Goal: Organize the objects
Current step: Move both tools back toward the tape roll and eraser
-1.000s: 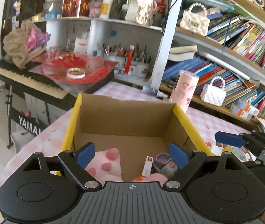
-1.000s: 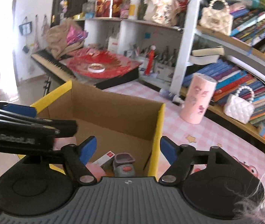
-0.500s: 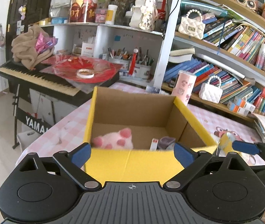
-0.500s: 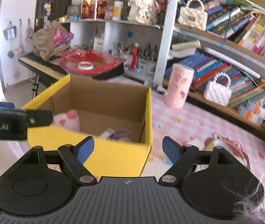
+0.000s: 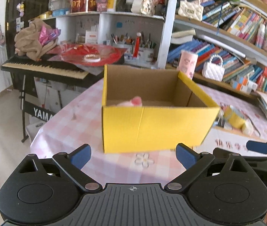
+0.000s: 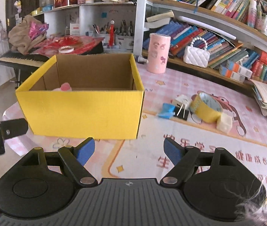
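Most of what sits inside the yellow cardboard box (image 6: 80,109) is hidden by its near wall; only the top of a pink plush toy (image 6: 65,87) peeks over the rim, toward 10 o'clock in the right wrist view. The box itself is open-topped, corrugated, plain brown inside and smooth yellow outside, and stands on the bench (image 6: 199,146), which is covered by a pink checked, printed cloth.

The left tool (image 5: 133,155) is level, just short of the box's near wall, pads released and wide apart with nothing between them. The right tool (image 6: 128,151) is likewise spread open and empty, pointing at the box's near right corner; the left tool's blue-tipped finger cuts in at 9 o'clock in the right wrist view.

At 2 o'clock from the right tool, a cluster lies on the bench beside the box: a roll of yellow tape (image 6: 205,110) tilted on its edge, a pale foam cube (image 6: 224,123) touching it, a black binder clip (image 6: 180,112) and a crumpled blue piece (image 6: 165,110) whose nature is hard to make out. A pink cylindrical canister (image 6: 158,53) stands upright behind the box at 1 o'clock.
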Motion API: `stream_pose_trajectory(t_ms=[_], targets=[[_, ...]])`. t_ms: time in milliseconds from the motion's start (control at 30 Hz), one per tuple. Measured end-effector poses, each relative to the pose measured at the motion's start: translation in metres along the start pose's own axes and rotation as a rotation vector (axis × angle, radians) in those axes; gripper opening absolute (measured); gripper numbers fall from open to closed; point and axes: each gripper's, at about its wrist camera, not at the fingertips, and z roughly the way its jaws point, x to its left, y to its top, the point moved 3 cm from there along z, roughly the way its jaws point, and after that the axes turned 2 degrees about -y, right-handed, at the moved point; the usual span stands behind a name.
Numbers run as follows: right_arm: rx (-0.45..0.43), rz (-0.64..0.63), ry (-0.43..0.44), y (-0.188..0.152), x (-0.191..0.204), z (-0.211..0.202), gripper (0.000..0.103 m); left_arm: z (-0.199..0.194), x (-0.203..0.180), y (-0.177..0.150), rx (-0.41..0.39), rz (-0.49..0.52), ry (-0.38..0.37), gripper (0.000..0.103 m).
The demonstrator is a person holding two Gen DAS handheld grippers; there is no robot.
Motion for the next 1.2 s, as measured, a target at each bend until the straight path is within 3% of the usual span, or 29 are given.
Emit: stream_pose_trajectory(t_ms=[633,1200], targets=[[0.015,0.074,-0.101,-0.040,-0.003,-0.044,0.087,-0.018,-0.019,-0.028,0.050,0.097,-0.089,0.098],[0.064,0.243,-0.320,-0.080,-0.077,-0.074,0.089,-0.001,-0.094,-0.039,0.103,0.227,-0.285,0.098]])
